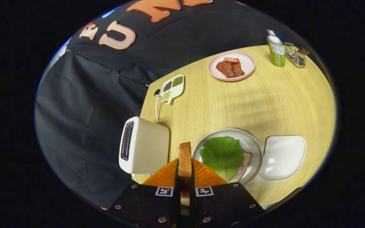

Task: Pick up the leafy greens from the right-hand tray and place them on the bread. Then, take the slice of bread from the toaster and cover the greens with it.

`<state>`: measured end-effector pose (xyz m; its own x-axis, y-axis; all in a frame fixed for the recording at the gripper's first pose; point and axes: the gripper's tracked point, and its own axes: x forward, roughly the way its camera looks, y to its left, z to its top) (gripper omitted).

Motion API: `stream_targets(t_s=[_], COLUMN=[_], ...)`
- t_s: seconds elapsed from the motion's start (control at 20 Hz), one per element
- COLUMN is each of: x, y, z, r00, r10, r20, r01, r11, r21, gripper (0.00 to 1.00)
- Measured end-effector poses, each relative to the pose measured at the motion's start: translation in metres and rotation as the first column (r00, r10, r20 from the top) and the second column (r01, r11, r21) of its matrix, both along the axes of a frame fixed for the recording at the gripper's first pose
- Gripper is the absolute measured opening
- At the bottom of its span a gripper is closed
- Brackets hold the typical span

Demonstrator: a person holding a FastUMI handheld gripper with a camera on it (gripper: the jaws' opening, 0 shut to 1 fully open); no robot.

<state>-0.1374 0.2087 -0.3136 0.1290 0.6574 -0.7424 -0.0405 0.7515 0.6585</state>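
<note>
Table (284, 104) spreads out well beyond your fingers, and on it, just ahead and to the left of them, stands the toaster (144, 147) with its slot facing away to the left. Ahead and to the right sits the plate (252, 143), where the leafy greens (223, 154) already lie flat over the bottom bread (246, 159), a corner of it and a pink edge of filling peeking out; the right-hand tray (283, 157) sits just beside that plate. Your gripper (185, 177) is clenched on the slice of bread (185, 160), both fingers pressing its flat faces low down so it stands on edge between them. Treat that slice as light, dry and crumbly, likely to dent or snap if you squeeze harder, and apt to pivot since you hold only its lower part. The greens look soft and slick, so expect them to slide if the slice drags across; lower it flat rather than pushing.
</note>
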Motion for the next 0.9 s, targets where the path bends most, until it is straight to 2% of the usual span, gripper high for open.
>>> stream_targets(t_s=[0.1, 0.2, 0.4, 0.55, 0.6, 0.65, 0.75, 0.8, 0.85, 0.9], x=[-0.006, -0.009, -0.014, -0.018, -0.019, -0.016, -0.011, -0.007, -0.004, 0.001], y=[-0.004, -0.011, -0.029, -0.046, -0.046, -0.048, -0.058, -0.065, -0.069, -0.070], z=[-0.014, -0.032, -0.068, -0.084, -0.083, -0.082, -0.088, -0.090, -0.087, -0.079], r00=[0.999, 0.999, 0.996, 0.998, 0.999, 0.999, 0.998, 0.993, 0.986, 0.978], r10=[-0.025, -0.028, -0.062, -0.032, -0.018, -0.013, 0.037, 0.078, 0.115, 0.132], r20=[-0.033, -0.036, -0.057, -0.049, -0.045, -0.030, 0.043, 0.087, 0.121, 0.160], r01=[0.027, 0.030, 0.062, 0.028, 0.014, 0.010, -0.030, -0.059, -0.083, -0.088], r11=[0.999, 0.999, 0.998, 0.996, 0.997, 0.996, 0.986, 0.976, 0.966, 0.963], r21=[0.044, 0.040, -0.017, -0.084, -0.082, -0.088, -0.162, -0.211, -0.246, -0.256], gripper=[0.12, 0.11, 0.11, 0.16, 0.23, 0.23, 0.31, 0.44, 0.52, 0.66])
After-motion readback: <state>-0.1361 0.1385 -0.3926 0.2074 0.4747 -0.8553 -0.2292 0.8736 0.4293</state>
